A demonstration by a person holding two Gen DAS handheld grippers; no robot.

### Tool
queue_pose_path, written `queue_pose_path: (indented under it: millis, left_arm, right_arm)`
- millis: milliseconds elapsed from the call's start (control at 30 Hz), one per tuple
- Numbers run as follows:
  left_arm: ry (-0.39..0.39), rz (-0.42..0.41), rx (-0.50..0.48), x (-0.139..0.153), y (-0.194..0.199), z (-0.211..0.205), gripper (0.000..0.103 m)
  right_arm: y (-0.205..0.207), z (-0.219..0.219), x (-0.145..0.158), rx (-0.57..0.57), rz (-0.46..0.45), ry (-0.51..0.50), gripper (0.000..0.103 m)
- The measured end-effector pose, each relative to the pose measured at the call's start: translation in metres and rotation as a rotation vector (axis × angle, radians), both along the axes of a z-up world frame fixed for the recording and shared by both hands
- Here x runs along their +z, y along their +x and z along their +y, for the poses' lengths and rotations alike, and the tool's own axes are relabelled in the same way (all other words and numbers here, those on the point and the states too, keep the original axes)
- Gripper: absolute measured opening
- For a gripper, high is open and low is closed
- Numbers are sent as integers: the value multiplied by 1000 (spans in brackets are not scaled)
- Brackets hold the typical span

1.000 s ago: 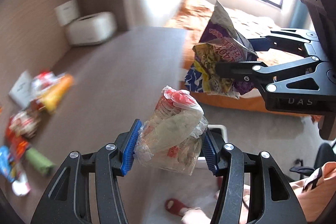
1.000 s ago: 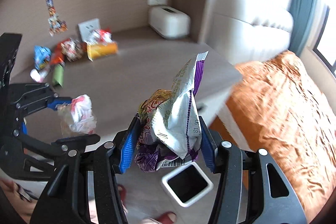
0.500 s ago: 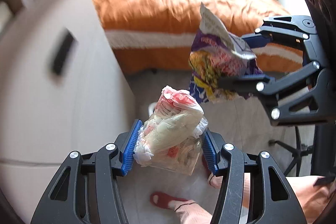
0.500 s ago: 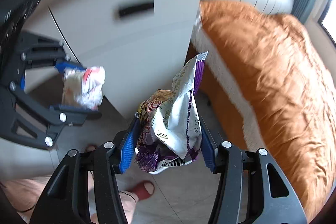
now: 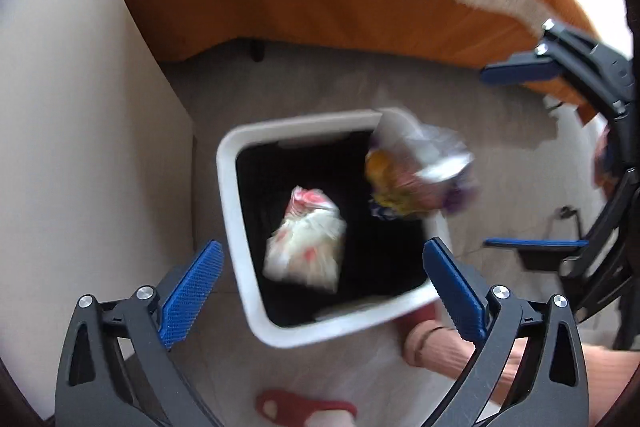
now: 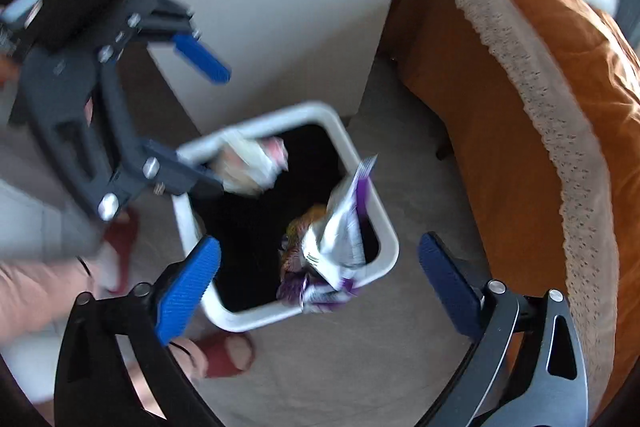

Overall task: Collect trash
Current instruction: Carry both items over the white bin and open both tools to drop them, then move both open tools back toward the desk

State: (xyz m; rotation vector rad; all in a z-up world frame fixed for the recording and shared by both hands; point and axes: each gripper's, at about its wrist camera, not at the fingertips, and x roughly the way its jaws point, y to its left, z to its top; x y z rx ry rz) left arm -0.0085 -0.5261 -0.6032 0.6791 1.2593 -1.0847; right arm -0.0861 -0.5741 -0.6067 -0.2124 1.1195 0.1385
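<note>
Tongs on the left [image 5: 320, 281] are spreading wide, nothing between the blue pads; a crumpled red-and-white wrapper [image 5: 306, 239] is dropping free just ahead of them, over the dark mouth of the white bin [image 5: 232, 211]. Right tongs [image 6: 320, 267] are opening too, and a purple-and-silver snack bag [image 6: 340, 243] is falling loose between and beyond their pads, at the bin's rim. Beyond the bin, an orange bed [image 6: 520, 75] is showing.

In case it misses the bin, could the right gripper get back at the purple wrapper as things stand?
Probably yes: the right gripper is opening right above the purple wrapper, with nothing between them.
</note>
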Motion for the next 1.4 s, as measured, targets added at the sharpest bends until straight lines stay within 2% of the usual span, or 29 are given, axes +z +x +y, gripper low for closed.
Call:
queue_pose_path:
  millis: [67, 167, 333, 500, 633, 1033, 1233, 1400]
  left_arm:
    - [24, -29, -26, -12, -6, 0, 98]
    - [35, -26, -30, -9, -10, 1, 98]
    - [35, -57, -44, 18, -10, -1, 98]
    - [1, -80, -11, 75, -5, 10, 98]
    - [-51, -98, 22, 132, -4, 19, 98]
    - [-178, -168, 86, 271, -21, 60, 98]
    - [-277, -259, 151, 356, -27, 91, 98]
    - [-355, -364, 288, 425, -20, 142, 98]
  right_arm:
    - [-4, 4, -13, 36, 10, -34, 99]
    - [-6, 7, -15, 71, 15, -59, 99]
    - [-7, 12, 16, 60, -3, -59, 99]
    - [-8, 12, 68, 18, -41, -47, 99]
    - [-13, 23, 118, -10, -77, -62, 99]
    - [-36, 50, 253, -113, -189, -74, 99]
    - [-41, 75, 335, -152, -310, -85, 99]
    - [-31, 104, 394, -142, -412, -62, 99]
